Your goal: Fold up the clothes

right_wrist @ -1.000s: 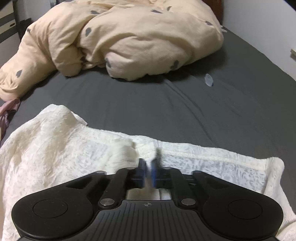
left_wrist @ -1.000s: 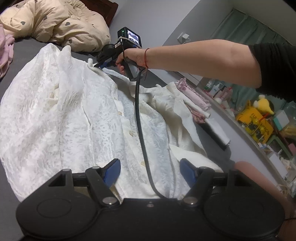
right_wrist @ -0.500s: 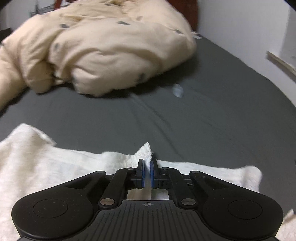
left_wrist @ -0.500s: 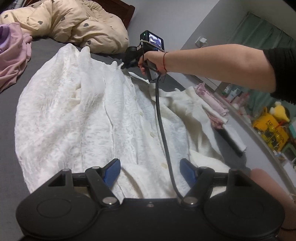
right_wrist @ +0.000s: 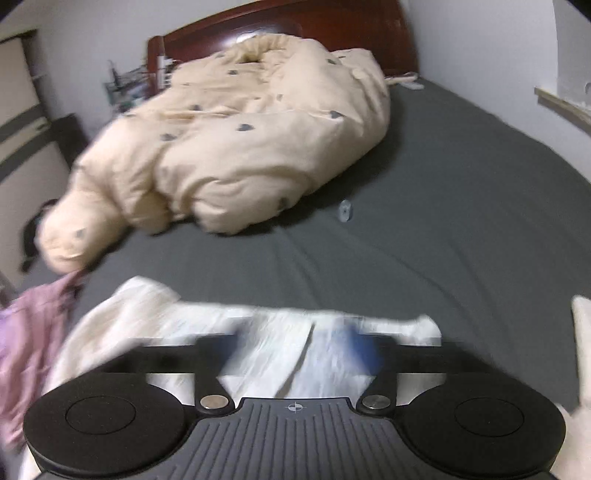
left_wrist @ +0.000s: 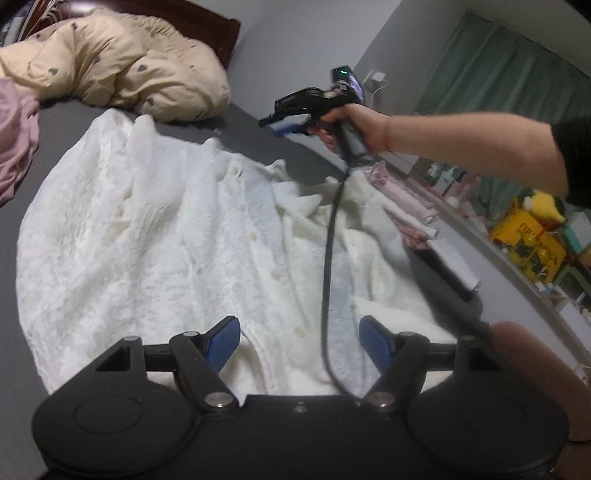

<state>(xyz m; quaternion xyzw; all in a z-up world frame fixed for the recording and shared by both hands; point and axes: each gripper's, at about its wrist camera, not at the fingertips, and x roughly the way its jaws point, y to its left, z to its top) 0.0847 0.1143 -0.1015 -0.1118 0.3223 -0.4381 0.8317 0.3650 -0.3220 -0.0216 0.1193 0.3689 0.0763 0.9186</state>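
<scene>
A white lacy button-front garment (left_wrist: 155,236) lies spread on the dark grey bed (left_wrist: 66,136). My left gripper (left_wrist: 298,341) hovers open over its near hem, nothing between its blue pads. In the left wrist view my right gripper (left_wrist: 284,123) is raised clear above the garment's far edge, held by a bare arm, its cable hanging down. In the blurred right wrist view the right gripper (right_wrist: 301,349) has its jaws opening wide, with the garment's far edge (right_wrist: 280,332) lying below and nothing held between them.
A beige duvet (right_wrist: 251,136) is heaped at the head of the bed, against a dark wooden headboard (right_wrist: 295,18). Pink cloth (left_wrist: 14,140) lies at the left. Folded pink-and-white clothes (left_wrist: 402,199) sit on the bed's right edge. Shelves and yellow items (left_wrist: 528,247) stand beyond.
My right gripper let go of the garment's far edge, opened wide and lifted up and away. The released edge dropped flat on the bed. The left gripper stayed put.
</scene>
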